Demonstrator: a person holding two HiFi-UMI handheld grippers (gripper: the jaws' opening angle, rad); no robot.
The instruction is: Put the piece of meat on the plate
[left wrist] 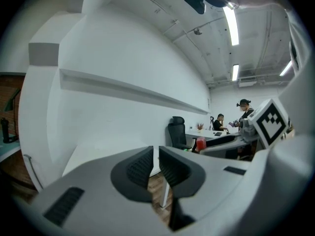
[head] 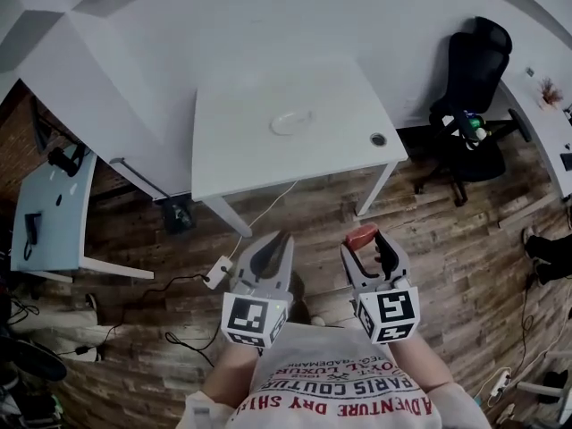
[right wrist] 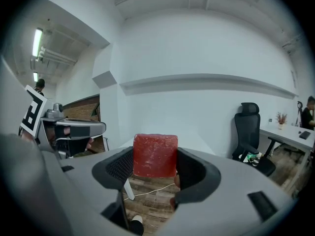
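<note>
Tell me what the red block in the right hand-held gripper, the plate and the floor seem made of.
The piece of meat: dull red, grainy, square-edged block, likely a foam or plastic model. The plate: white and smooth, perhaps ceramic or plastic; too small to tell. The floor: streaked brown planks, wood or wood-look laminate.
</note>
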